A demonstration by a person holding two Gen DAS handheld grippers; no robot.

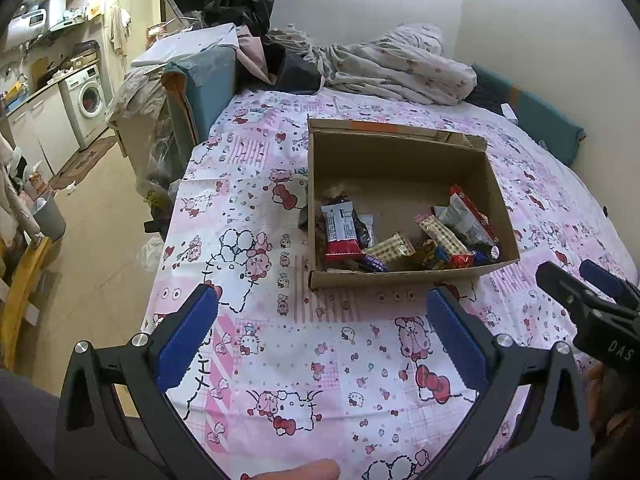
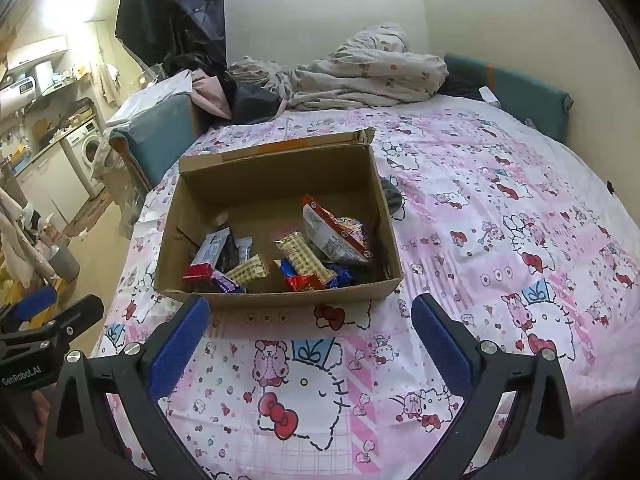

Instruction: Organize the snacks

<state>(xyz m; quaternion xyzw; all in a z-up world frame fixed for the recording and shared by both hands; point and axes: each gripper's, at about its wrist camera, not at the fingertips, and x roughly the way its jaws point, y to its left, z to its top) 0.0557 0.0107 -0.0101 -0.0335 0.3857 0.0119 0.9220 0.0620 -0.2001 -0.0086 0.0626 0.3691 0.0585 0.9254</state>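
An open cardboard box (image 1: 400, 152) (image 2: 272, 176) sits on the pink cartoon-print bed sheet. Several wrapped snacks lie in its near half: a red and white bar (image 1: 340, 232) (image 2: 208, 256), a yellow checked packet (image 1: 394, 248) (image 2: 250, 270), a long checked packet (image 2: 304, 256) and a large red and white bag (image 1: 468, 216) (image 2: 336, 232). My left gripper (image 1: 320, 324) is open and empty, hovering over the sheet just in front of the box. My right gripper (image 2: 310, 336) is open and empty, also just in front of the box. It shows at the right edge of the left wrist view (image 1: 588, 288).
A crumpled blanket (image 1: 396, 64) (image 2: 360, 68) and dark clothes lie at the bed's far end. A teal cushion (image 1: 536, 116) lines the right wall. The bed's left edge drops to a tiled floor (image 1: 92, 240) with a bin, bags and a washing machine (image 1: 88, 100).
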